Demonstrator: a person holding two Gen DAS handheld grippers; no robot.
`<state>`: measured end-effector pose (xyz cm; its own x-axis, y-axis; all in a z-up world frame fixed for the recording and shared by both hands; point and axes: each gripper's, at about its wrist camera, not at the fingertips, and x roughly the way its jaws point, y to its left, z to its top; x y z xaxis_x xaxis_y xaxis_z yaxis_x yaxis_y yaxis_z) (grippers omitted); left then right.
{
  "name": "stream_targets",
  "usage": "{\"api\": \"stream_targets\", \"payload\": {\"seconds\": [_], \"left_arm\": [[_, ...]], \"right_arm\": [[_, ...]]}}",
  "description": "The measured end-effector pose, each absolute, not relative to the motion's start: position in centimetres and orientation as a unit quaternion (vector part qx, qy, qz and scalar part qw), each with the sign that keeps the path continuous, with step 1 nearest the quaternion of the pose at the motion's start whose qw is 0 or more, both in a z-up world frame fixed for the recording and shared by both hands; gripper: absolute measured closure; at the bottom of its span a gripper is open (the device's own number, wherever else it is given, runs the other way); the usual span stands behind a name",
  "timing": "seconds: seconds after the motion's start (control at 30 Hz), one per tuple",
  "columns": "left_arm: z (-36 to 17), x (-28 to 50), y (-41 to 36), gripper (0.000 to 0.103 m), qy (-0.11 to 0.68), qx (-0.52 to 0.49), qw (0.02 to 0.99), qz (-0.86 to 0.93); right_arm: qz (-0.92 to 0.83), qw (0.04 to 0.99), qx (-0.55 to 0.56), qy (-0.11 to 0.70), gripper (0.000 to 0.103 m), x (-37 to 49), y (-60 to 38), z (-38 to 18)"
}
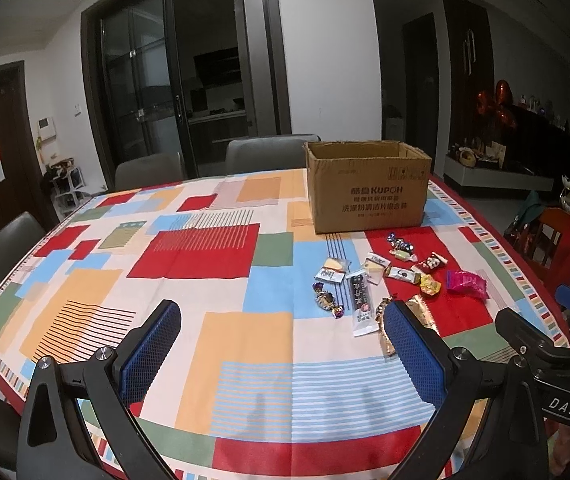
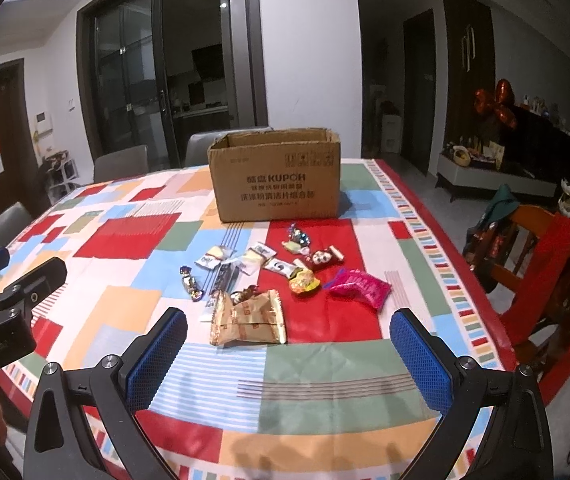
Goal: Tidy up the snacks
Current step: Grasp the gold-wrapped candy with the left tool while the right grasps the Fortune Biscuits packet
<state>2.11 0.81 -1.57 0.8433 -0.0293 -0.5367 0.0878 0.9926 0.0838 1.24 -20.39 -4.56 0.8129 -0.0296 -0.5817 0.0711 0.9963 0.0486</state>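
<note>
An open brown cardboard box (image 1: pixel 367 188) (image 2: pixel 275 176) stands on the far part of the table. In front of it lie several loose snacks: a gold packet (image 2: pixel 251 316), a pink packet (image 2: pixel 361 288) (image 1: pixel 467 282), a long black-and-white stick pack (image 1: pixel 361 304), a yellow candy (image 2: pixel 304 282) (image 1: pixel 430 285) and small wrapped sweets (image 1: pixel 328 300). My left gripper (image 1: pixel 285 320) is open and empty, above the table left of the snacks. My right gripper (image 2: pixel 289 330) is open and empty, just short of the gold packet.
The table wears a colourful patchwork cloth (image 1: pixel 189 248) with a red border (image 2: pixel 461 248). Grey chairs (image 1: pixel 271 152) stand along the far side. A wooden chair with red cloth (image 2: pixel 545 264) stands at the right. The left gripper's body (image 2: pixel 9 304) shows at the left edge.
</note>
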Motion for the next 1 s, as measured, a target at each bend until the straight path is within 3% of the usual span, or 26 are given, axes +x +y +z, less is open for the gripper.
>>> {"api": "stream_targets", "payload": {"seconds": [0.33, 0.73, 1.0], "left_arm": [[-3.5, 5.9, 1.2, 0.001, 0.288, 0.065, 0.954, -0.052], [-7.3, 11.8, 0.9, 0.017, 0.339, 0.058, 0.934, -0.093], [-10.2, 15.1, -0.7, 0.028, 0.374, 0.057, 0.918, -0.119]], "right_arm": [[0.009, 0.943, 0.037, 0.33, 0.0, 5.1, -18.9, -7.4], [0.038, 0.934, 0.043, 0.353, 0.001, 10.1, -17.7, -10.9], [0.038, 0.925, 0.059, 0.374, 0.006, 12.3, -18.7, -13.0]]}}
